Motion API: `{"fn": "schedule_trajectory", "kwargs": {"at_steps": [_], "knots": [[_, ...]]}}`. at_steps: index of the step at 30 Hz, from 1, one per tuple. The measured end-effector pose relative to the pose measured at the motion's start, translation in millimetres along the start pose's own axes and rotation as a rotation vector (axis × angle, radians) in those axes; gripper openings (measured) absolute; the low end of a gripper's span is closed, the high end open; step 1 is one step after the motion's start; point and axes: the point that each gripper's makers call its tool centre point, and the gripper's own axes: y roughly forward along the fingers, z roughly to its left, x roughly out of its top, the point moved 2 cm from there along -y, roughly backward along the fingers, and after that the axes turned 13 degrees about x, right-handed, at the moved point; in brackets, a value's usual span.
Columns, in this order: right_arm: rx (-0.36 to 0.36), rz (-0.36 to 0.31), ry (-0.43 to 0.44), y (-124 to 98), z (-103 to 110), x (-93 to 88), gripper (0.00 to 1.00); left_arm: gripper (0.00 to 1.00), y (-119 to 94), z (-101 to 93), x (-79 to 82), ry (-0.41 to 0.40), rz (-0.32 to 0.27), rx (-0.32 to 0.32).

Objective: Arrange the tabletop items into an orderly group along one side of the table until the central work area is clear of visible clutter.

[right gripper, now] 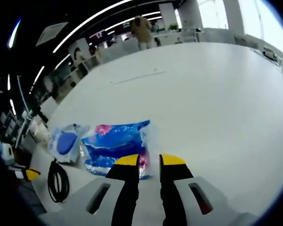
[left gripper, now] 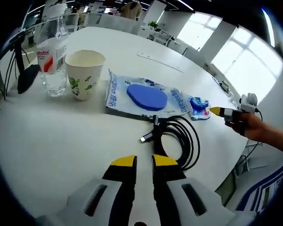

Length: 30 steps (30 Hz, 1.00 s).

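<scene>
Bright windows at two o'clock, beyond the white table. Standing person at twelve o'clock, near distant desks.

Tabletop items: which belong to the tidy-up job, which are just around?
Job items:
water bottle
paper cup
pack with blue disc
blue wrapper
black cable

Just around:
dark object at the table edge
person in the background
office desks
</scene>
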Motion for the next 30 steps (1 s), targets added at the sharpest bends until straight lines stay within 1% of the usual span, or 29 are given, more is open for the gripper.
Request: {"fn": "schedule_trajectory", "kwargs": {"at_steps": [6,11,14,16,20,24,26,28,30], "knots": [[-0.001,-0.002,0.001,-2.9,0.5,-2.1,0.14,0.1,0.1,-1.2,-1.7,-0.003,0.002,-0.004],[0.002,-0.008,-0.008,-6.2,6.2,-2.5,0.14,0.09,0.6,0.7,-2.8,-0.009,0.002,-0.003],[0.004,-0.01,-0.012,-9.4,12.0,-3.8,0.15,0.09,1.7,2.1,-3.5,-0.017,0.005,-0.002],[0.012,-0.029,-0.01,-12.3,19.3,-4.8,0.15,0.1,2.5,2.5,-4.2,-0.015,0.008,0.0],[0.029,-0.031,-0.029,-14.5,36.4,-15.7,0.15,0.1,4.1,3.5,-4.1,-0.014,0.01,0.002],[0.046,-0.034,-0.022,-13.8,46.9,-29.6,0.16,0.1,4.5,4.1,-3.0,-0.009,0.008,0.003],[0.053,-0.026,-0.026,-17.0,59.0,-37.6,0.16,0.1,4.5,4.0,-4.3,-0.002,0.01,0.003],[0.069,-0.02,-0.017,-16.7,66.2,-45.9,0.16,0.1,4.4,3.3,-7.1,0.0,0.015,0.001],[0.072,-0.016,-0.012,-13.5,61.8,-48.2,0.16,0.1,4.9,3.4,-9.9,-0.001,0.021,0.002]]}}
